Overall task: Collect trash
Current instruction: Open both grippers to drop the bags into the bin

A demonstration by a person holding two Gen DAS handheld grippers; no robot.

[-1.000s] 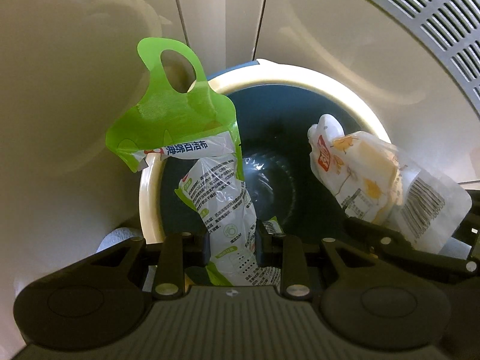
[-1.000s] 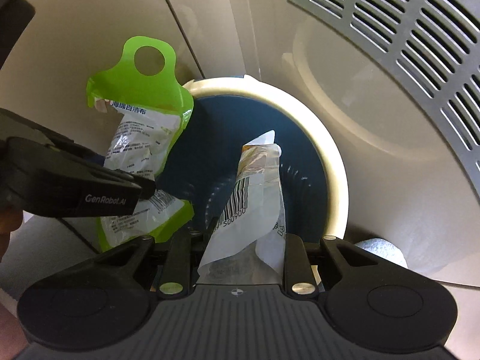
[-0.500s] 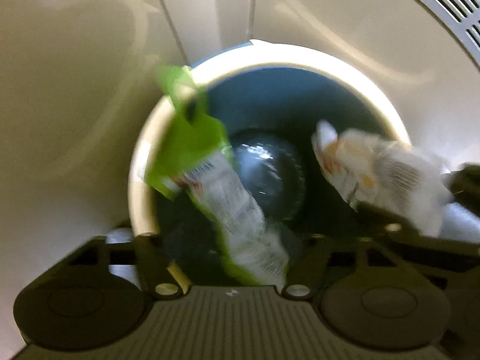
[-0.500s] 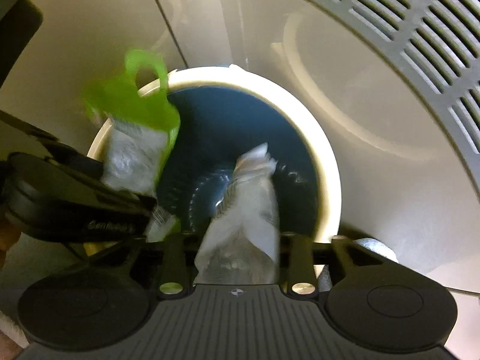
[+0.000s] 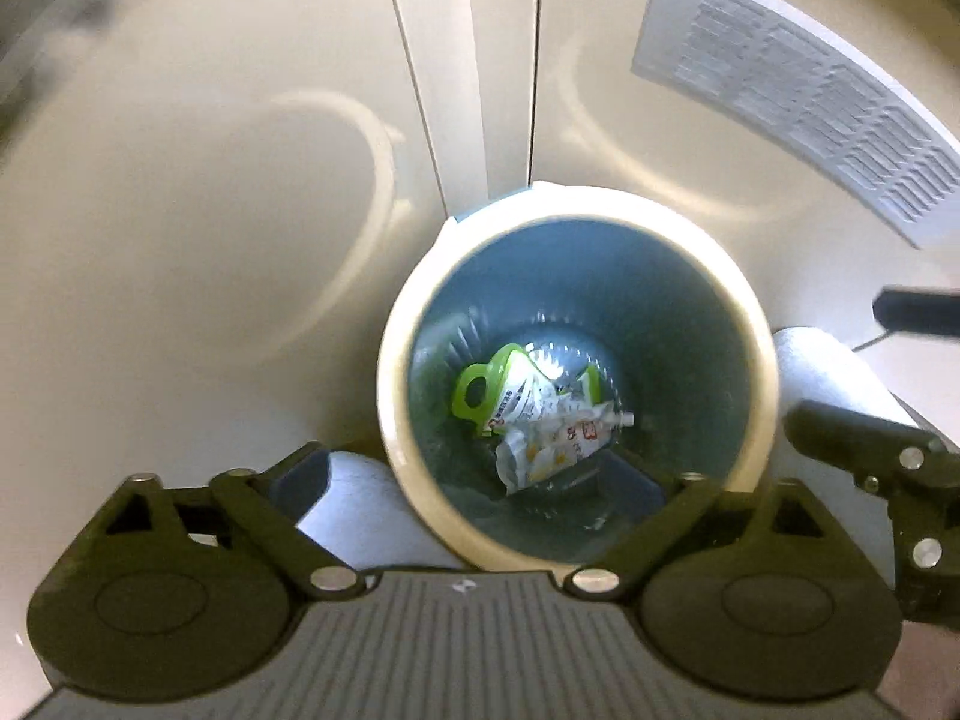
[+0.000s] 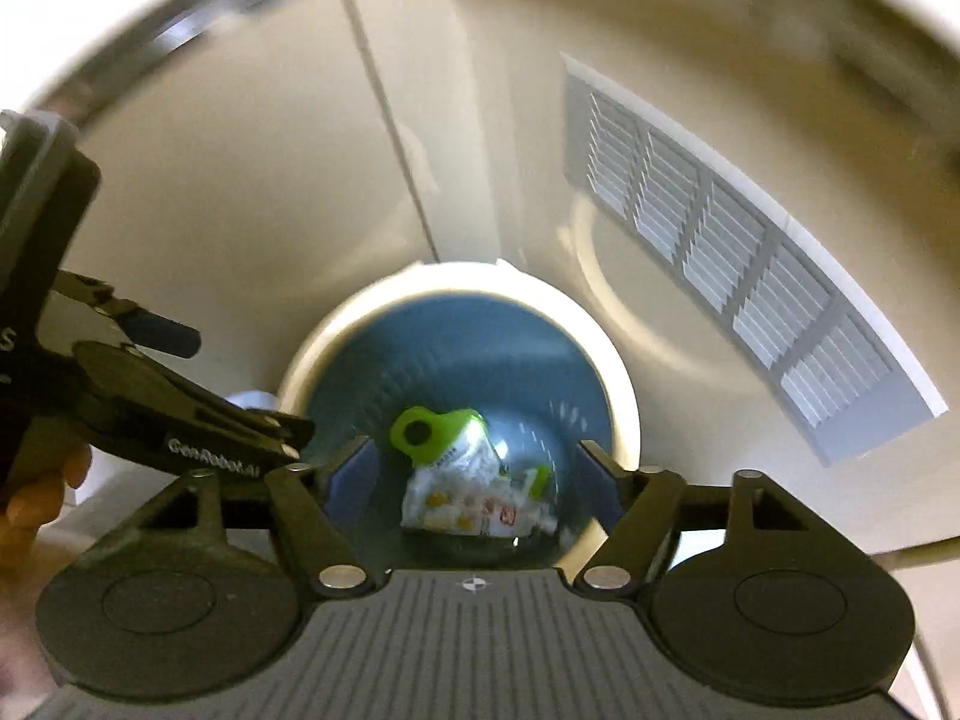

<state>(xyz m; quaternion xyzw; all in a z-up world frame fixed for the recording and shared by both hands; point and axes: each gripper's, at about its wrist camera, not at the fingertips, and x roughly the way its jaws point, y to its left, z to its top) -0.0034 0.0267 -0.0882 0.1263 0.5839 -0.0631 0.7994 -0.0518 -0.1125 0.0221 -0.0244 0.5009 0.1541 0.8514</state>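
Both wrappers, green pack (image 5: 480, 387) and white pouch (image 5: 549, 450), lie at bottom of bin (image 5: 396, 324). Left gripper (image 5: 465, 483) and right gripper (image 6: 474, 474) jaws just opened wide, empty, above bin.

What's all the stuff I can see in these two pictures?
bin: one, blue inside with a cream rim, on the floor against the panels
green wrapper: one, green and white, at the bottom of the bin
white wrapper: one, white with yellow and red print, at the bottom of the bin, against the green wrapper
paper roll: one, white, beside the bin
vent: one, grey, slatted, in the panel behind the bin
left gripper: one, black, above the bin, fingers apart, empty
right gripper: one, black, above the bin, fingers apart, empty
hand: one, holding the left gripper
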